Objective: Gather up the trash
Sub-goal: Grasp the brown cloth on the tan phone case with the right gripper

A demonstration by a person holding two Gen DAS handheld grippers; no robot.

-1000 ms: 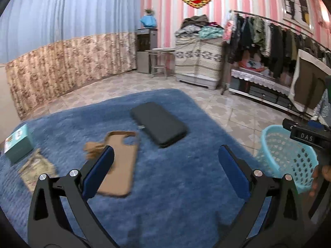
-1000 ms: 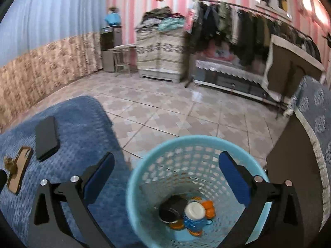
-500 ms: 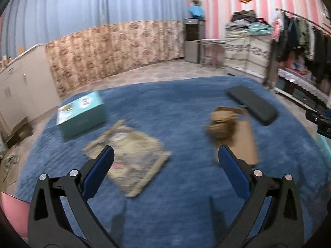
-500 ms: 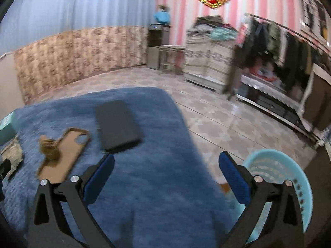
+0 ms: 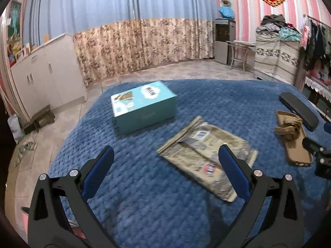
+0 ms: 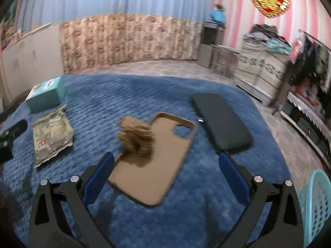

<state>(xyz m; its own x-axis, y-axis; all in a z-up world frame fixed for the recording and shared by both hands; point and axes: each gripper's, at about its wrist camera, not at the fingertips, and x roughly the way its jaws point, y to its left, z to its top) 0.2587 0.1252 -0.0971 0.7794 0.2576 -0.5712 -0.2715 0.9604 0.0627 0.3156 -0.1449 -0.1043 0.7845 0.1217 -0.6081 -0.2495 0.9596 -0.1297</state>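
A crumpled tan wrapper [image 5: 206, 159] lies flat on the blue rug [image 5: 144, 196]; it also shows in the right wrist view [image 6: 51, 134]. My left gripper [image 5: 165, 173] is open and empty just above its near edge. A crumpled brown paper wad [image 6: 137, 140] sits on a tan phone case [image 6: 157, 165]; both also show in the left wrist view, the wad [image 5: 288, 127] on the case [image 5: 296, 150]. My right gripper [image 6: 165, 175] is open and empty over the case. The teal trash basket [image 6: 316, 204] stands at the right edge.
A teal box [image 5: 142, 108] sits on the rug behind the wrapper. A black case [image 6: 221, 122] lies right of the phone case. White cabinets [image 5: 45, 76] line the left wall. A clothes rack [image 6: 310, 62] and a covered stack [image 5: 275, 49] stand at the right.
Both grippers have swung left, away from the basket and over the rug. The left now faces the wrapper and the teal box; the right now faces the paper wad and the phone case.
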